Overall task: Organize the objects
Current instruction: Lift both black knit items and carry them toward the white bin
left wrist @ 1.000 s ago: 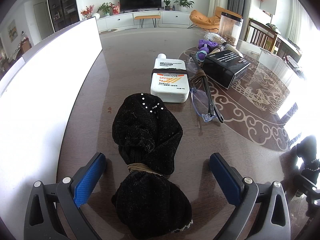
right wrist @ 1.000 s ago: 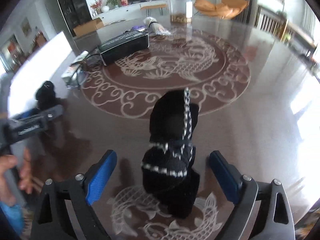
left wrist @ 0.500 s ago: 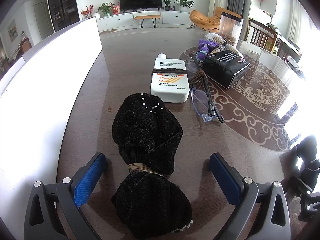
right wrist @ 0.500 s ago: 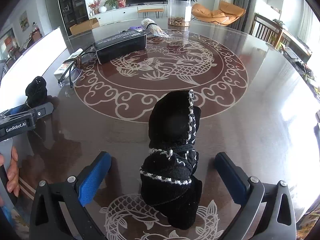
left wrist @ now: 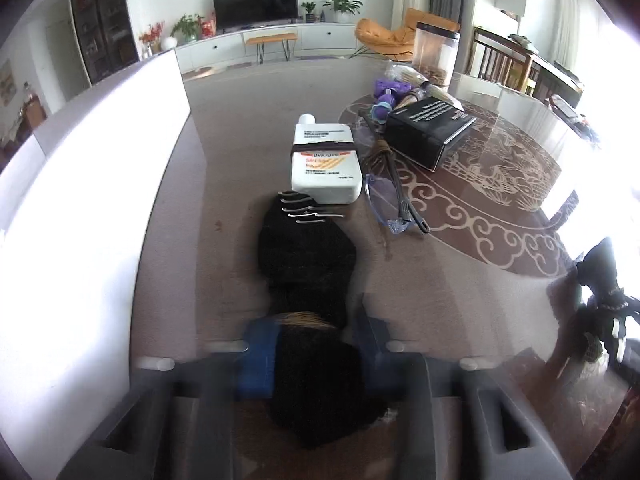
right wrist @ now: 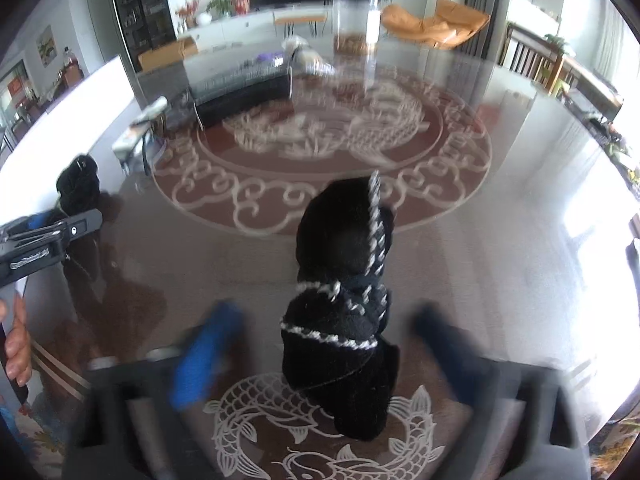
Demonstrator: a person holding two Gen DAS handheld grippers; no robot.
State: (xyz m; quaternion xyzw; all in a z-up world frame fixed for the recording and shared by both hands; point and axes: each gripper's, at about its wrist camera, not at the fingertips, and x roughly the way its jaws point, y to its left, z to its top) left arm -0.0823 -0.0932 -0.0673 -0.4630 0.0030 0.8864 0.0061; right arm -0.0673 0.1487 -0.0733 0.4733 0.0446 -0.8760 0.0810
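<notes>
L tool (left wrist: 310,356) clenched on black bundle (left wrist: 308,256); R tool (right wrist: 324,344) closing, not yet gripping sock roll (right wrist: 340,320).

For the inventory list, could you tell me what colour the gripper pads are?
Blue pads, clearest in the left wrist view.

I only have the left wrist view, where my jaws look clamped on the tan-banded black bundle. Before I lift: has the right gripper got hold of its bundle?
Observer: Not yet. The right gripper has just been closing, but its blue pads stand apart from the white-trimmed black bundle between them.
Operator: Where exactly does that bundle lie?
Observer: Its near end covers a white fish pattern inlaid in the table.
Operator: How does my side look from there?
Observer: The left gripper, on its tan-banded black bundle, has a hand showing below it at the frame's edge.
</notes>
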